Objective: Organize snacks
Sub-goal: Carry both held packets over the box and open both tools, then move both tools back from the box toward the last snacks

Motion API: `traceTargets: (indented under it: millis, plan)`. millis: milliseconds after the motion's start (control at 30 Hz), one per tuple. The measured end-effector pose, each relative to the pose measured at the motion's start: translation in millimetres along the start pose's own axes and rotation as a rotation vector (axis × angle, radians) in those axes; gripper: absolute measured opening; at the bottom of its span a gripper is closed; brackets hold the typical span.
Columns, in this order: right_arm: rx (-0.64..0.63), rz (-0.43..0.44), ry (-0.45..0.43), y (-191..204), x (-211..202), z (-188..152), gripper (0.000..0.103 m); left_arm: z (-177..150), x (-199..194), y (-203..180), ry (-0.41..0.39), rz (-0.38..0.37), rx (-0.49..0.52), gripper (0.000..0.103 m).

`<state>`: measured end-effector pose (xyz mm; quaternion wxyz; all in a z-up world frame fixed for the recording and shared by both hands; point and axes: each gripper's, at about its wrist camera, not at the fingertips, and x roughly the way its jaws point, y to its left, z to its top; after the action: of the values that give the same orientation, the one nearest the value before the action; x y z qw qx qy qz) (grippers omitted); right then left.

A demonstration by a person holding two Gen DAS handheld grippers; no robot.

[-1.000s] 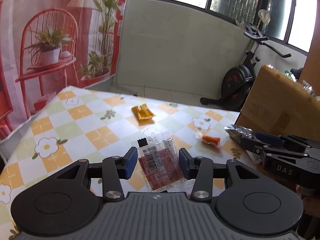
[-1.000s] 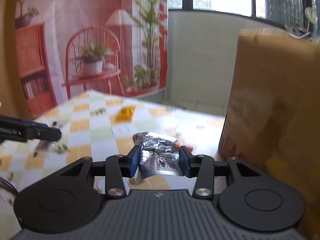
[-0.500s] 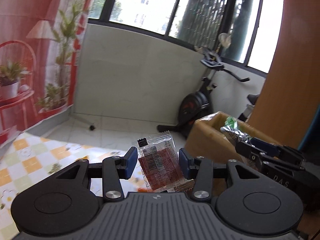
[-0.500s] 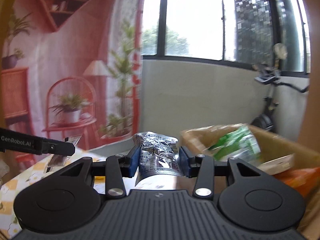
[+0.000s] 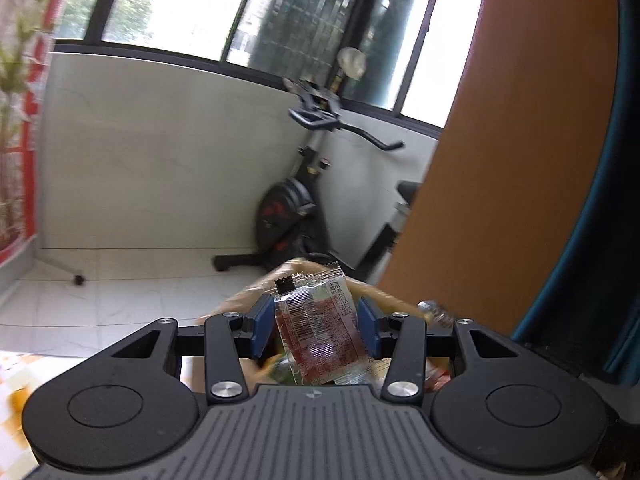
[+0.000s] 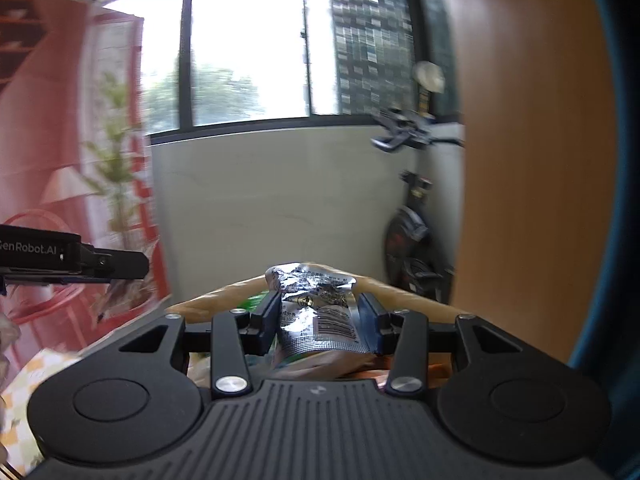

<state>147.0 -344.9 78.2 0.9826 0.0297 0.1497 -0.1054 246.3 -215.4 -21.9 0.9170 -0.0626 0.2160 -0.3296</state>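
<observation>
The left gripper clamps a clear packet with red filling and a barcode between its blue pads, holding it upright above the box, whose brown rim shows blurred just behind. The right gripper is closed on a crumpled silver packet, also above the box, over snacks lying inside. An exercise bike stands beyond the box, against the wall.

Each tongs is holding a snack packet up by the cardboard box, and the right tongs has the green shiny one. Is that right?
Nearly. The right tongs hold a silver foil packet, not green, as the right wrist view shows. The left tongs do hold a clear red packet by the cardboard box.
</observation>
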Motion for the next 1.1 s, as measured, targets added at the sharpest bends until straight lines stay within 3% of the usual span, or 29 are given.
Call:
traceTargets:
  millis: [200, 400, 500, 800, 967, 1100]
  plan:
    - [0.092, -0.072, 0.052, -39, 7, 6, 0.045, 4, 56, -30, 0.050, -0.022, 0.061, 0.048]
    - [0.169, -0.097, 0.084, -57, 11, 6, 0.047, 3, 87, -39, 0.081, -0.026, 0.078, 0.049]
    - [0.172, -0.101, 0.091, -59, 12, 4, 0.052, 4, 93, -40, 0.088, -0.001, 0.101, 0.056]
    - [0.152, -0.065, 0.084, -45, 7, 6, 0.053, 7, 58, -10, 0.070, 0.037, 0.079, 0.060]
    - [0.109, -0.014, 0.074, -20, 4, 7, 0.053, 8, 18, 26, 0.048, 0.105, 0.068, 0.060]
    - [0.083, 0.031, 0.081, 6, 4, 5, 0.053, 8, -16, 55, 0.041, 0.210, 0.072, 0.060]
